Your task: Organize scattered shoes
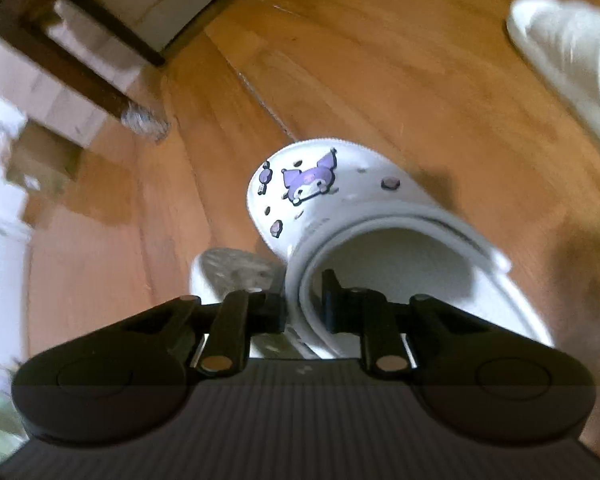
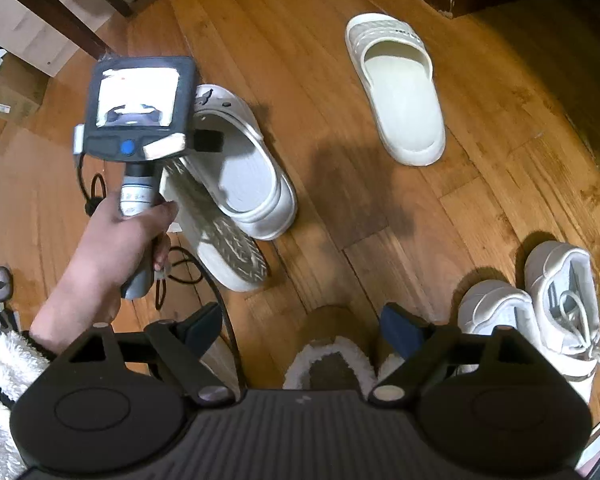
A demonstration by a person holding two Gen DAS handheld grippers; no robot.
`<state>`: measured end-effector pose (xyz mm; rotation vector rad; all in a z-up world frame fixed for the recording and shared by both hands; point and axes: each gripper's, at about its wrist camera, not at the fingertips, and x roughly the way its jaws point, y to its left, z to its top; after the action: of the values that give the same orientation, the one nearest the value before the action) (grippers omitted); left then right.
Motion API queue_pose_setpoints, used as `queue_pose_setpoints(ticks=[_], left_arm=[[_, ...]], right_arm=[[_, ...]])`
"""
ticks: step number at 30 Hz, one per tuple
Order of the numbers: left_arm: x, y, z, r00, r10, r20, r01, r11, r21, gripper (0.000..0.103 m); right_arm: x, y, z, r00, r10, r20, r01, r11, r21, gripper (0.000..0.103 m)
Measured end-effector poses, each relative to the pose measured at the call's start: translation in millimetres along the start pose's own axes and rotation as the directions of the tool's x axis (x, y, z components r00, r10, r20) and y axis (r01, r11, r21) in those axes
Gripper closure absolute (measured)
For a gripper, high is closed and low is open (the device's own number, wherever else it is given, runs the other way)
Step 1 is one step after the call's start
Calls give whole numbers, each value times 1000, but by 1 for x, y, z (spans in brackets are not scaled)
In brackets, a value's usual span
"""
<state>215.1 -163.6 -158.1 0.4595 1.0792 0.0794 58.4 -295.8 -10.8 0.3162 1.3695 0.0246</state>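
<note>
A white clog (image 1: 340, 200) with purple charms stands on the wooden floor. My left gripper (image 1: 300, 302) is shut on its side wall, one finger inside the clog and one outside. A second white clog (image 1: 228, 268) lies on its side against it, grey sole showing. The right wrist view shows the same pair, upright clog (image 2: 240, 176) and tipped clog (image 2: 224, 240), with a hand (image 2: 112, 240) holding the left gripper's handle. My right gripper (image 2: 302, 320) is open above a fleece-lined slipper (image 2: 332, 360), with nothing between its fingers.
A cream slide (image 2: 400, 88) lies alone farther out. Two white sneakers (image 2: 540, 312) stand side by side at the right. Dark chair legs (image 1: 80, 52) and cardboard boxes (image 2: 28, 28) crowd the far left. A black cable (image 2: 180, 272) trails on the floor.
</note>
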Motion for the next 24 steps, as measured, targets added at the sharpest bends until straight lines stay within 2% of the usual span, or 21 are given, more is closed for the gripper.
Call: queue_pose_setpoints(ticks=[4,7,11,15,17,20,22,24], left_arm=[[-13,7,-6,998,-69,10,70,996,-53,91],[-22,6,-13,996,-80,27,82,995,-50,91],[-42,15,-24,987,-142,71,149,984,-102,90],[-70,38,-39,964,-242,110,259,950,-176,90],[-96,65,-62,938,-313,148,342,904,-256,89],[-129,98,-96,912,-362,194,407,860,-307,89],[-147,120,-118,904,-377,203,426,844,-327,88],[-165,141,-139,905,-374,200,422,843,-334,87]], right_arm=[[-4,-7,3,1000,-19,17,19,1000,24,15],[-11,-12,7,999,4,35,-6,998,58,15],[-17,-12,9,999,-5,53,2,998,64,13],[-17,-7,9,998,-7,62,3,998,60,13],[-14,-1,5,998,10,59,-13,998,59,13],[-10,9,2,999,18,48,-20,999,35,13],[-6,17,1,999,22,39,-23,1000,18,13],[-1,25,0,999,27,26,-27,1000,6,13]])
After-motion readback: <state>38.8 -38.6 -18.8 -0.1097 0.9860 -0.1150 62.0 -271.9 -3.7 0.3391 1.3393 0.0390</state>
